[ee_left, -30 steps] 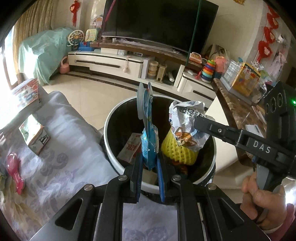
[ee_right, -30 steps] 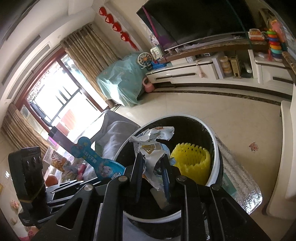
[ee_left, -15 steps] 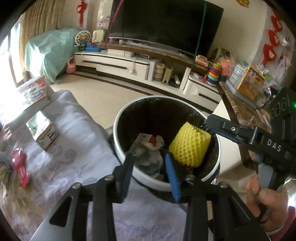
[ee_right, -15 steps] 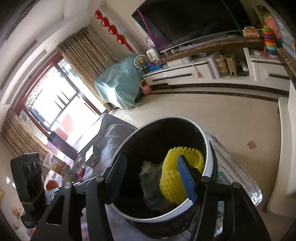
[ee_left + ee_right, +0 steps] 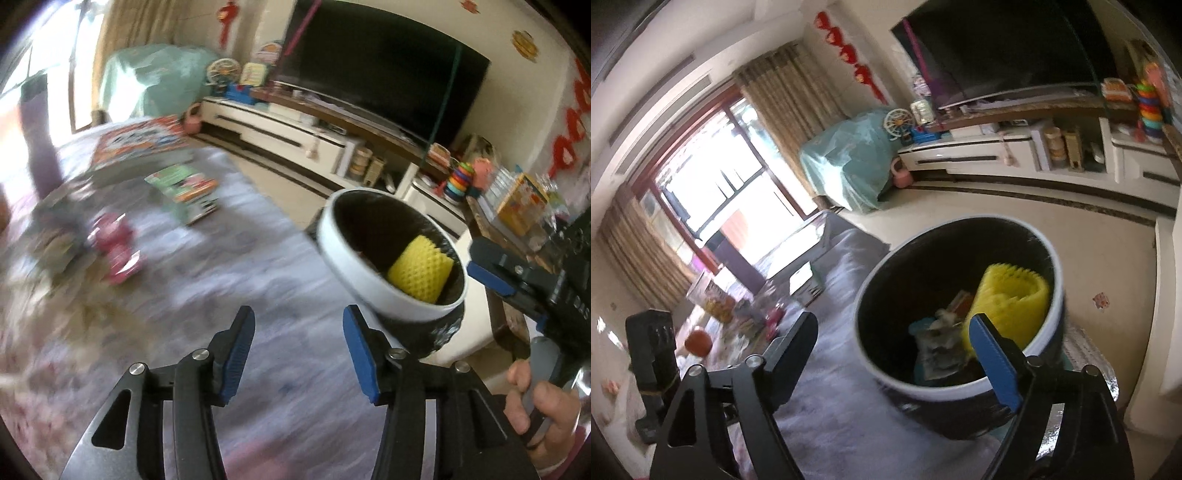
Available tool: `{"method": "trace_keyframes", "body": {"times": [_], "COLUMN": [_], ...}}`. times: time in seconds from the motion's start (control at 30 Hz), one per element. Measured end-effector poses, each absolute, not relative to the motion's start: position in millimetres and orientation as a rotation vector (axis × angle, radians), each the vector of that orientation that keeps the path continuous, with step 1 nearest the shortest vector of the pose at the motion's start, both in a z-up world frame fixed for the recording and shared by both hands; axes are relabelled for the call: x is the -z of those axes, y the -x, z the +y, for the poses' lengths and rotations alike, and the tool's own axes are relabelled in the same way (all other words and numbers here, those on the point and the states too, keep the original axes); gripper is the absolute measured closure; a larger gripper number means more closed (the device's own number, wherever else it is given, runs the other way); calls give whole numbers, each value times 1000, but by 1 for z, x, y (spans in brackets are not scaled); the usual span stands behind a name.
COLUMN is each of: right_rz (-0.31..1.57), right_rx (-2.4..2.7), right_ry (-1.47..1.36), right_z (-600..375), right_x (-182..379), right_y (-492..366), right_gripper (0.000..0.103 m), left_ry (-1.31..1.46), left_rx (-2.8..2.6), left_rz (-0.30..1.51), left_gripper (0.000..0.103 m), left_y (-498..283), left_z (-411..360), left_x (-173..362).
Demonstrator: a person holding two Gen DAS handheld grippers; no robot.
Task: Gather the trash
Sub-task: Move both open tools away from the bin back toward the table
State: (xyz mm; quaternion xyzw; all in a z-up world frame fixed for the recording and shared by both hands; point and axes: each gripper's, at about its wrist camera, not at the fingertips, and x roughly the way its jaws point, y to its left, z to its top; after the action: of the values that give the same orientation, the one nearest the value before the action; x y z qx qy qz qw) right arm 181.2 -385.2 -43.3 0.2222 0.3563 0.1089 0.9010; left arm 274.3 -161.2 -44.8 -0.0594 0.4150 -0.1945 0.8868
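On your far left, the clutter on the grey cloth surface (image 5: 229,258) has swung into the left camera: a pink item (image 5: 116,243), a green box (image 5: 186,192) and a red-printed book (image 5: 142,142), all blurred by the turn. A second ago your left gripper (image 5: 299,347) was pinching a blue wrapper over the bin (image 5: 354,266); half a second ago that wrapper had gone, and now the fingers (image 5: 238,350) are spread wide with nothing between them, aimed at the cloth rather than the bin. That reads as one drop finished and a turn toward the next piece, probably the pink item, though blur hides whether it is trash. Moving right, the bin sits at the cloth's edge, and in the right camera the blue wrapper (image 5: 918,328) and the crumpled snack bag (image 5: 938,350) lie inside it beside the yellow foam net (image 5: 1012,299). Your right gripper (image 5: 897,354), which held that bag a second ago, is likewise spread and empty, hovering just short of the rim. Both pieces are binned; what remains lies well apart from the bin, on your left.
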Motion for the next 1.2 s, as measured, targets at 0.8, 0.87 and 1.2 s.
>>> {"method": "trace_keyframes", "body": {"times": [0.8,0.87,1.2], "right_rz": [843,854,866], "right_rx": [-428,-442,-474], "right_ry": [-392,-378,-346], "right_z": [-265,-255,-230], "right_x": [67,69,76], "right_y": [-182,-186,-200], "right_gripper": [13,13,13], "left_ry": [263,257,203], "left_rx": [149,149,156], "left_rz": [869,871,873], "left_gripper": [46,44,36], "left_y": [-234,-238,-290], "left_z": [-7,-1,9], "left_x": [47,46,48]}}
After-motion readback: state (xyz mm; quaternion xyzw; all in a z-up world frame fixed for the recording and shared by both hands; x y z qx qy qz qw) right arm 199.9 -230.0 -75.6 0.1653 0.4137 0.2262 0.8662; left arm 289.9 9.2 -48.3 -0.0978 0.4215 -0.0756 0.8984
